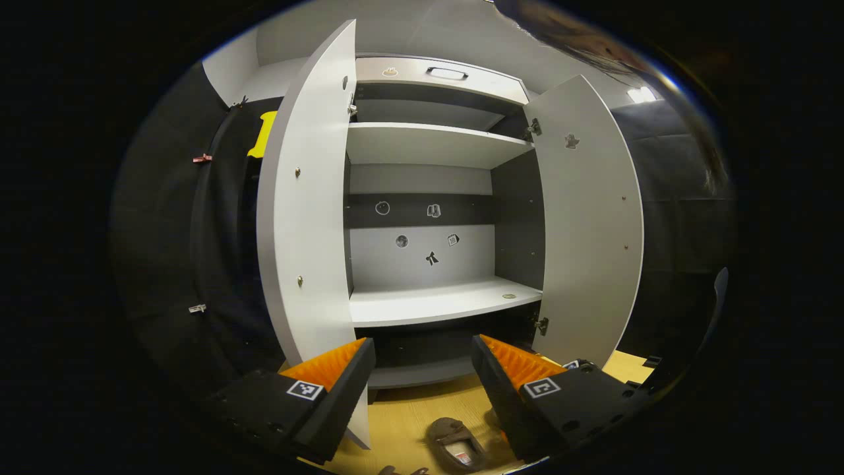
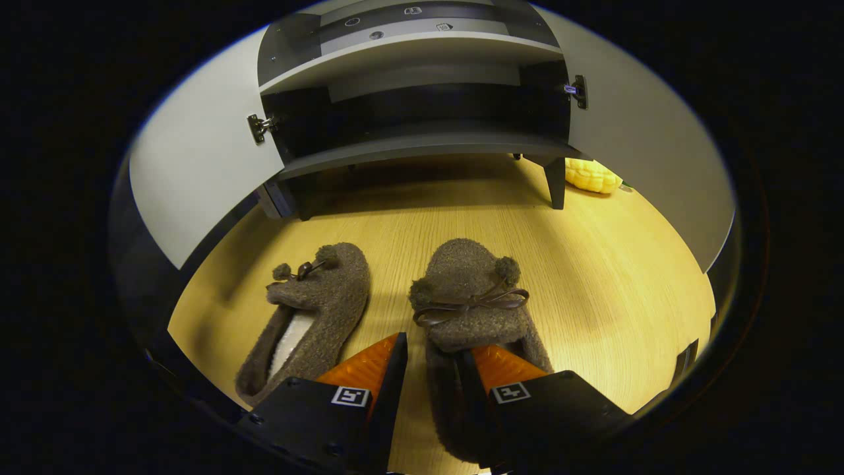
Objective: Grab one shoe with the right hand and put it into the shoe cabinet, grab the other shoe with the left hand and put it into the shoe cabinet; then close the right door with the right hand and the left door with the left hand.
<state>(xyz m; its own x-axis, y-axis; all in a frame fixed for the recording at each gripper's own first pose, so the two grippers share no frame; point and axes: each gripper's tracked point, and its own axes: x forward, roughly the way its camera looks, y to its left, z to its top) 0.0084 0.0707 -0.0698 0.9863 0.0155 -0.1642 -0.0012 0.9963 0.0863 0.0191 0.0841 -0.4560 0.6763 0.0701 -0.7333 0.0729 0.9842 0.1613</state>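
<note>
**Right gripper over one shoe, cabinet doors wide open**

The right gripper tilts down toward the wooden floor, its jaws a little apart; one finger is over the right shoe's opening and the other just outside its left edge. I cannot tell whether they press on it. Two brown fuzzy shoes lie side by side, toes toward the cabinet; the left shoe sits just beside its mate, apart from the fingers.

The left gripper is held level and higher, jaws spread wide with nothing between them, aimed at the shoe cabinet. Below it one shoe shows on the floor.

Farther off, the cabinet stands on short legs with both doors swung out: the left door and the right door. Past the cabinet's right leg a yellow object lies on the floor.
</note>
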